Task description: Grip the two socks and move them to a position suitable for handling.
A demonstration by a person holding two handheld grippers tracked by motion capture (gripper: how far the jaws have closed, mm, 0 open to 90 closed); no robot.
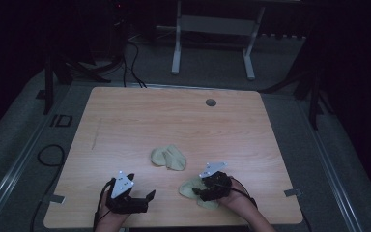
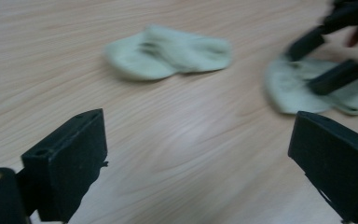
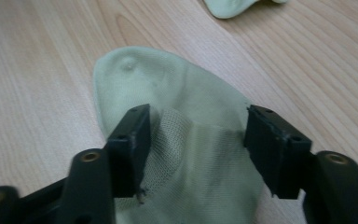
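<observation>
The near sock (image 3: 186,154) lies flat on the table (image 1: 140,121), my right gripper (image 3: 196,135) spread apart over it. My left gripper (image 2: 196,154) gapes wide above bare wood, the other sock (image 1: 168,157) farther off.

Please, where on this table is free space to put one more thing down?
The far half of the table, from its back edge with the small round hole to the folded sock, is bare, as is the left side. It is crowded near the front: the left gripper and the right gripper over the second sock.
</observation>
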